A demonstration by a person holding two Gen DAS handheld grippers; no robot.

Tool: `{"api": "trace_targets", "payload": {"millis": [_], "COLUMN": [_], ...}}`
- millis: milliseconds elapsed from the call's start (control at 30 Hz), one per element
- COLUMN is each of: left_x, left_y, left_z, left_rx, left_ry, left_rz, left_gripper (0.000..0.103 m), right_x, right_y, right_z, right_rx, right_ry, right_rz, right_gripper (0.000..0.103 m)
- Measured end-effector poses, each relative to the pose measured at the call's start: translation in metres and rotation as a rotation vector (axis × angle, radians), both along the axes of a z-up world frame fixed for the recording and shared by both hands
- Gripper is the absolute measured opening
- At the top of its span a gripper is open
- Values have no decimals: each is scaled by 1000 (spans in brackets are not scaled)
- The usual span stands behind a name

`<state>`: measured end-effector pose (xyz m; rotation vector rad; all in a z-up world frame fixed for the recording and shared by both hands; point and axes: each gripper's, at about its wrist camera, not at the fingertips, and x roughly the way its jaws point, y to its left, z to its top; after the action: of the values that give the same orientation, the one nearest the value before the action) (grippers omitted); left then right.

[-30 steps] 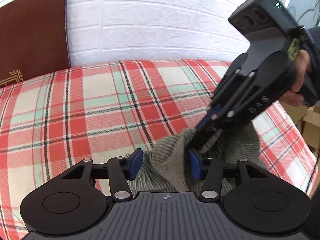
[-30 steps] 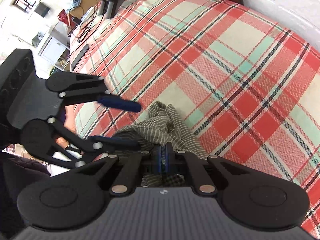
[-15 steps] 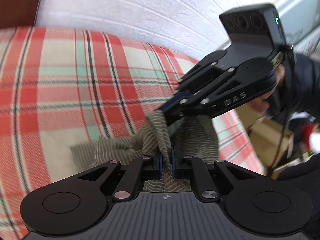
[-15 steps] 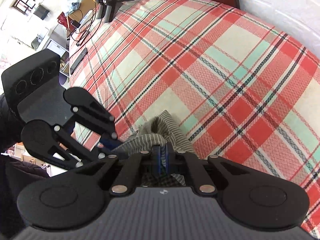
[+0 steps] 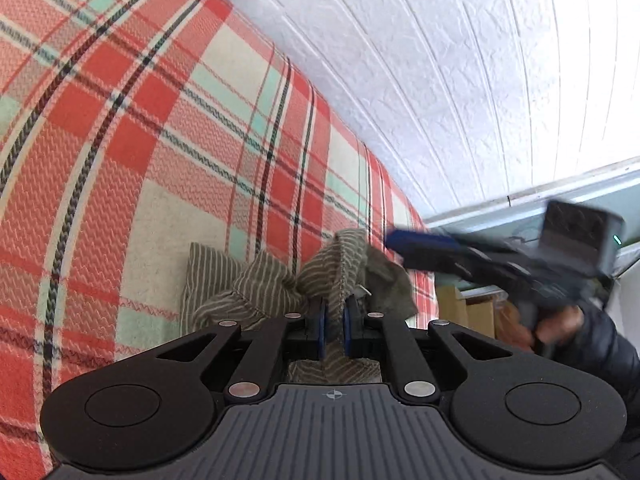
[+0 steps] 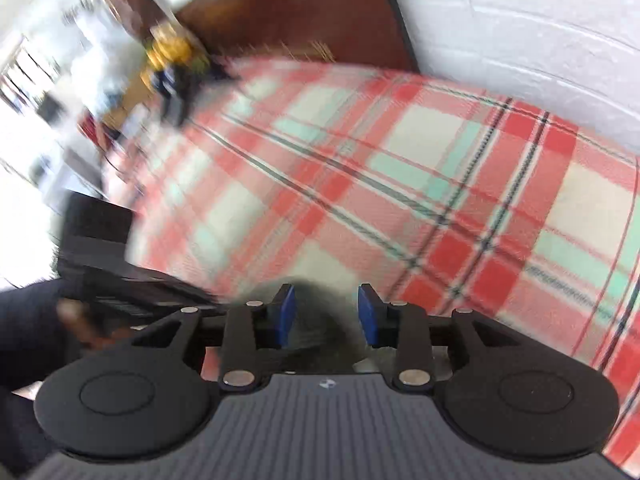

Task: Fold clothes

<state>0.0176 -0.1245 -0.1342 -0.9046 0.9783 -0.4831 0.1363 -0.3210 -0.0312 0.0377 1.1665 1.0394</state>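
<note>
A crumpled olive garment with thin white stripes lies bunched on the plaid bedspread. My left gripper is shut on a raised fold of it, the cloth pinched between the blue pads. In the same view my right gripper hovers blurred just right of the garment, held by a hand in a dark sleeve. In the right wrist view that gripper is open, blue pads apart, with a dark blur of the garment between and below them. The left gripper shows blurred at lower left.
A white panelled wall runs behind the bed. A dark wooden headboard stands at the bed's end. Cardboard boxes sit beyond the bed's right edge. Blurred clutter, some of it yellow, lies past the far corner.
My right gripper has opened and let go of the garment, then swung away to the right. My left gripper, open a second ago, closed on a fold and still holds it.
</note>
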Motion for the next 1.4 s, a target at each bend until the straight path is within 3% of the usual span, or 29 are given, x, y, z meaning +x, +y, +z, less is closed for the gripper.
{"api": "trace_targets", "payload": {"millis": [67,267,433,600,833,867,900,933,1033,1100,1167,1367,1400], "left_x": [1,4,2,-3,-6,-7,-8,-8,-9,-9,-9,-8,-8], "left_y": [-1,-3,-2,2,11,13,14,16,20,21,20,15,14], "left_z": [1,2,0,-2,-8,-9,-10,-11,-13,-12,-11,-3,1], "left_rx": [3,21,33,48,129,140,152,164,174,167,166,175,194], "left_ry": [-3,-5,6,22,54,59,63,68,79,76,73,61,59], "left_rz": [3,-5,6,16,42,46,50,54,75,84,88,62,44], "left_gripper": [9,23,27,27,27,27,27,27,28,18,19,34,50], "right_x": [-14,-39,-60,-72,-90,-93,-94,-93,-91,-95,-101,-123,-126], "right_y": [-4,-8,-2,8,24,24,24,22,13,8,3,-10,-12], "right_z": [-7,-41,-53,-66,-72,-72,-72,-72,-67,-60,-54,-39,-40], "right_rx": [11,33,64,32,-68,-79,-91,-96,-64,-42,-26,-9,-11], "right_ry": [33,156,180,139,21,7,-2,-2,16,-2,-26,-86,-84], "right_rz": [9,-46,-93,-103,0,1,-4,-16,-59,-77,-100,-150,-159], "right_gripper": [39,39,39,39,40,34,20,15,11,7,6,6,6]}}
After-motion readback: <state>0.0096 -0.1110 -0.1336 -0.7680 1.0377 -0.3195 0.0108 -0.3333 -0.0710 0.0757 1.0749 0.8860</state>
